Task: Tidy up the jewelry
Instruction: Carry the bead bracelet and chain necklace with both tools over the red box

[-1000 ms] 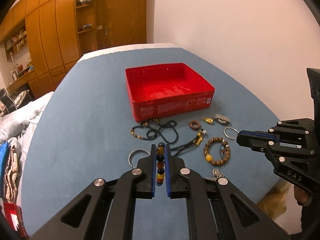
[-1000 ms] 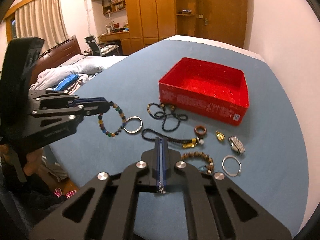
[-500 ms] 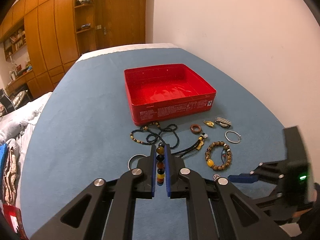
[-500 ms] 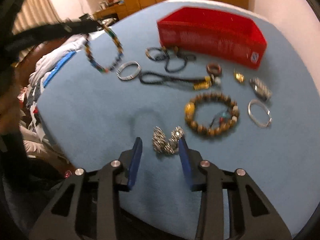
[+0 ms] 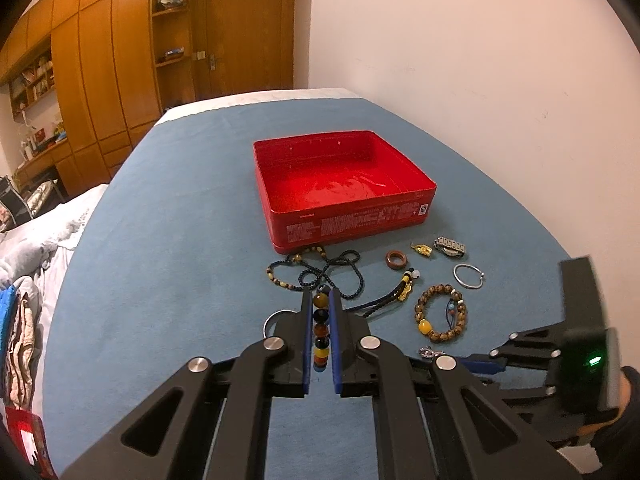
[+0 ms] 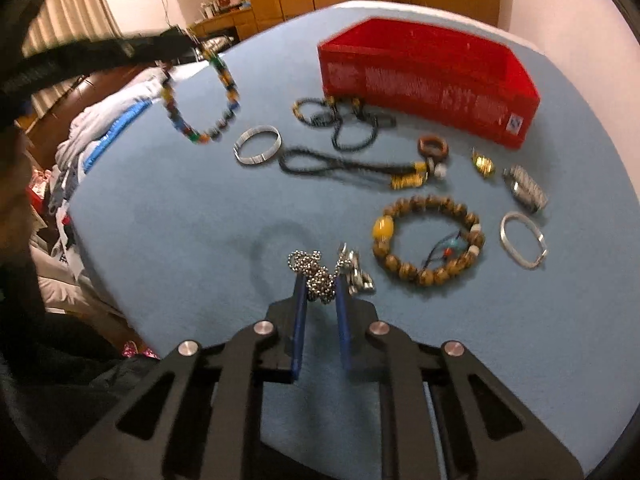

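Observation:
My left gripper is shut on a multicoloured bead bracelet and holds it above the blue cloth; the bracelet hangs in the air in the right wrist view. My right gripper sits low at the near edge with its jaws closing around a silver ball chain that lies on the cloth. An empty red tin box stands beyond the jewelry. Loose on the cloth lie a brown bead bracelet, a silver bangle and a black cord necklace.
A wooden ring, gold charm, metal watch band and thin silver hoop lie right of the cord. A wall runs along the table's right side. A bed with clothes is on the left.
My right gripper dropped to the table's near edge, opened, then narrowed around the silver ball chain. My left gripper kept its bracelet and rose slightly toward the red box.

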Action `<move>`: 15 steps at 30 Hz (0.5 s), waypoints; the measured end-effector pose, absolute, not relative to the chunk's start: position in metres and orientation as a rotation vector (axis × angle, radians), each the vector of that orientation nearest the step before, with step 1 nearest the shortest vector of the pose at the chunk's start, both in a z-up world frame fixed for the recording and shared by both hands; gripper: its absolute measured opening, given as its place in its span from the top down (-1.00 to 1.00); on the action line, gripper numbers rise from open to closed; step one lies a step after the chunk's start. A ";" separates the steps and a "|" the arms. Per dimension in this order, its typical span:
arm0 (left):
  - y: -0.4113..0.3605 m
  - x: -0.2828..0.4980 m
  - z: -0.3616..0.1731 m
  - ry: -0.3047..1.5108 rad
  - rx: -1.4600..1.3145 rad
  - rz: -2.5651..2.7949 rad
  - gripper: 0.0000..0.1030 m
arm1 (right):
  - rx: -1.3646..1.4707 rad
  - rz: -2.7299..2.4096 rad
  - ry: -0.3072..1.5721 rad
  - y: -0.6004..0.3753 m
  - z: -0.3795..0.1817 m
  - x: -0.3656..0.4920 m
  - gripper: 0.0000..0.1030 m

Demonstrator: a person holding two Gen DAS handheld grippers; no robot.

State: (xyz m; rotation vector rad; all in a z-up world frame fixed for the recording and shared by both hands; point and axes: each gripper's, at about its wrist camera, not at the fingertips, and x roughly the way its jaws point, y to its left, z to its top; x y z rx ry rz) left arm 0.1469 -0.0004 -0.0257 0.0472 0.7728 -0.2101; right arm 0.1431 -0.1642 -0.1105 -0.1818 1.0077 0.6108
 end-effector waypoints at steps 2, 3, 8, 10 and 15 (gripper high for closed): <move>-0.001 0.148 -0.024 0.769 0.047 -0.214 0.86 | -0.172 0.624 0.978 -0.167 -0.092 0.142 0.76; -0.001 0.148 -0.023 0.767 0.048 -0.215 0.86 | -0.167 0.631 0.965 -0.168 -0.083 0.141 0.76; -0.002 0.156 -0.017 0.760 0.047 -0.235 0.86 | -0.165 0.645 0.885 -0.176 -0.038 0.155 0.76; -0.003 0.160 -0.012 0.753 0.055 -0.242 0.86 | -0.172 0.644 0.855 -0.178 -0.020 0.165 0.76; -0.005 0.177 -0.001 0.746 0.068 -0.262 0.86 | -0.190 0.639 0.808 -0.182 0.010 0.195 0.76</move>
